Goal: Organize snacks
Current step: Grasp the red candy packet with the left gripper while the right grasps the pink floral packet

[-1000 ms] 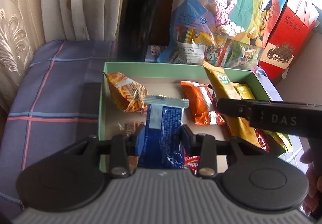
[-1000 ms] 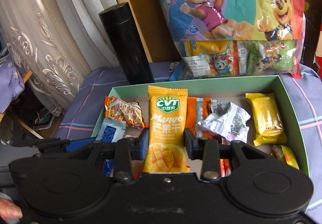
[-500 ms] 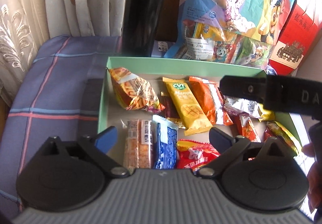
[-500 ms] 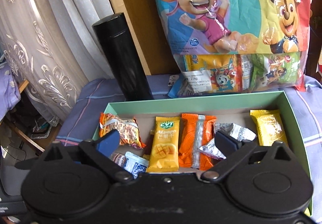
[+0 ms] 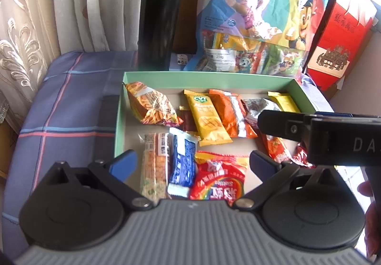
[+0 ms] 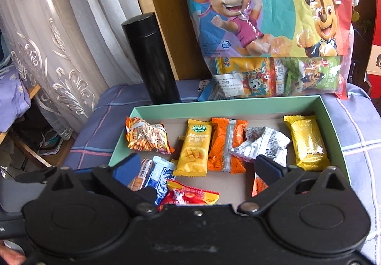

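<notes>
A green box (image 5: 204, 76) (image 6: 333, 127) holds several snack packs. A blue pack (image 5: 182, 162) (image 6: 160, 175) lies at the front left between a pale cracker pack (image 5: 154, 165) and a red Skittles bag (image 5: 218, 181) (image 6: 190, 196). A yellow mango pack (image 5: 207, 120) (image 6: 194, 148) lies in the middle beside an orange pack (image 5: 228, 115) (image 6: 226, 143). My left gripper (image 5: 193, 165) is open and empty above the box's front. My right gripper (image 6: 197, 167) is open and empty; its body shows in the left wrist view (image 5: 321, 134).
A black flask (image 5: 160, 20) (image 6: 152, 60) stands behind the box at the left. A large cartoon snack bag (image 5: 259, 15) (image 6: 269, 27) leans behind it, with a red carton (image 5: 338, 39) to its right. The box rests on a blue checked cloth (image 5: 69, 108). Curtains hang at the left.
My left gripper opened and left the blue pack in the box's front. My right gripper opened and left the mango pack in the middle. Both pulled back.
</notes>
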A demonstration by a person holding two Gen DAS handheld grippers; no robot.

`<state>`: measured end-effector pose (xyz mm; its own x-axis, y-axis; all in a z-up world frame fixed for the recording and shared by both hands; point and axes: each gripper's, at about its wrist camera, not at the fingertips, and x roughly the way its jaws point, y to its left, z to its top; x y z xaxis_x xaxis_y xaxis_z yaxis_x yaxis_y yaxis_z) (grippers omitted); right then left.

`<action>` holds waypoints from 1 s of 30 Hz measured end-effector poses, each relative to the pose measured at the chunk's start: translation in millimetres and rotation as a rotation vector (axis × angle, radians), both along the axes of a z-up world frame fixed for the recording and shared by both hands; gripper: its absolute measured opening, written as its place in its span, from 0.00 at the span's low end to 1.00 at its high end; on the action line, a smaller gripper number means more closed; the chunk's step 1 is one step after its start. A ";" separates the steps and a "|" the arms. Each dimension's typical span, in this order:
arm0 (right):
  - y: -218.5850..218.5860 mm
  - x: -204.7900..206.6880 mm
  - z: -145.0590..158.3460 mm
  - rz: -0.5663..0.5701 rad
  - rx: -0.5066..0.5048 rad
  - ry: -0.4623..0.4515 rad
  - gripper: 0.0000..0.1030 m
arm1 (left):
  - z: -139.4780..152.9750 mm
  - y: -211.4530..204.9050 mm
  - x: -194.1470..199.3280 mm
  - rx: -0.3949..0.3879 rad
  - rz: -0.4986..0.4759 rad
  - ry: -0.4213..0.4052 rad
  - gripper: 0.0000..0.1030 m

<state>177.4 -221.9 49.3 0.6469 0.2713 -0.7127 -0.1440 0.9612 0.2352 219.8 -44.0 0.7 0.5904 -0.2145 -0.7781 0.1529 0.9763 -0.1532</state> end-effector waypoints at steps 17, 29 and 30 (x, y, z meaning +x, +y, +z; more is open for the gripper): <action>-36.9 -121.4 2.2 -0.091 0.029 0.024 1.00 | -12.5 20.7 -97.6 0.047 -0.023 0.026 1.00; -74.3 -188.3 -70.3 -0.246 0.064 0.170 1.00 | -70.0 36.1 -140.0 0.089 0.008 0.142 1.00; -78.5 -193.7 -76.5 -0.266 0.066 0.180 1.00 | -73.0 37.1 -141.2 0.087 0.012 0.151 1.00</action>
